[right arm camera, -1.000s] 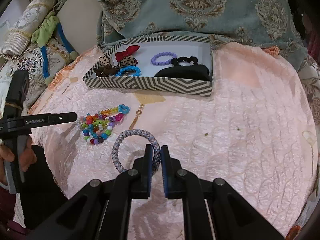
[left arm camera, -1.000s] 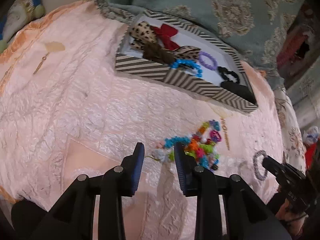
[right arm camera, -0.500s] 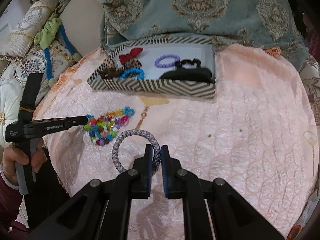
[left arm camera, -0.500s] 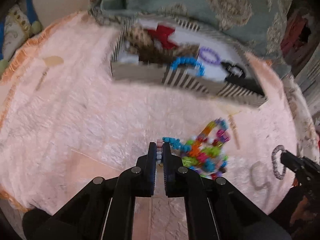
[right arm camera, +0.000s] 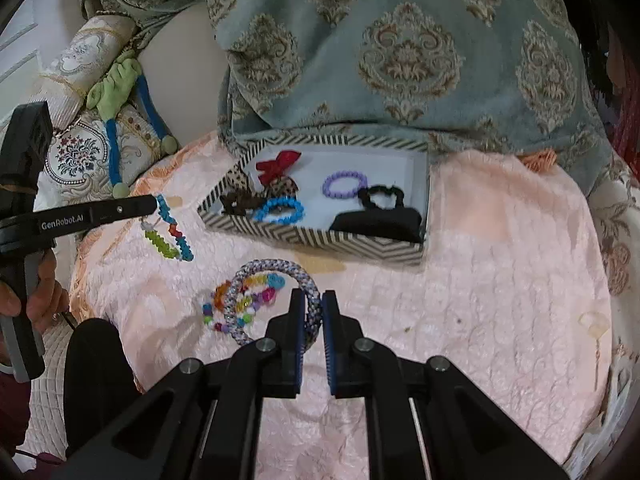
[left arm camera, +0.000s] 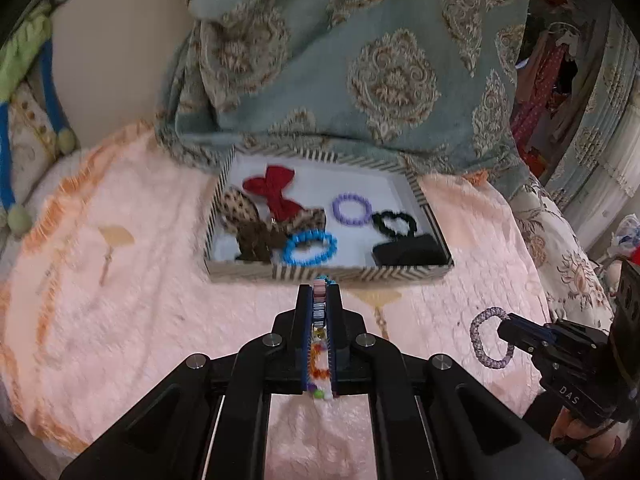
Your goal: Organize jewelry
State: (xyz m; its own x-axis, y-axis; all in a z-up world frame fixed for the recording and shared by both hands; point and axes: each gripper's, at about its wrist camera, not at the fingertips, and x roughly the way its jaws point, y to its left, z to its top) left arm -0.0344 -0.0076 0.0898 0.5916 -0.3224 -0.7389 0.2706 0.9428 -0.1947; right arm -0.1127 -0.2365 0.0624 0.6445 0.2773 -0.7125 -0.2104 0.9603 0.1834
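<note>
Since half a second ago: left gripper (left arm camera: 320, 300) has lifted a bead bracelet (right arm camera: 170, 232) off the bedspread (right arm camera: 500, 280); it now dangles left of the striped box (right arm camera: 320, 236). Left fingers (left arm camera: 334, 320) nearly closed, pinching the beads. Right gripper (right arm camera: 311, 312), fingers narrowly apart, clamps the braided ring (right arm camera: 272, 276), raised in front of the box. Remaining beads (right arm camera: 244, 300) lie on the bedspread, before the box.
</note>
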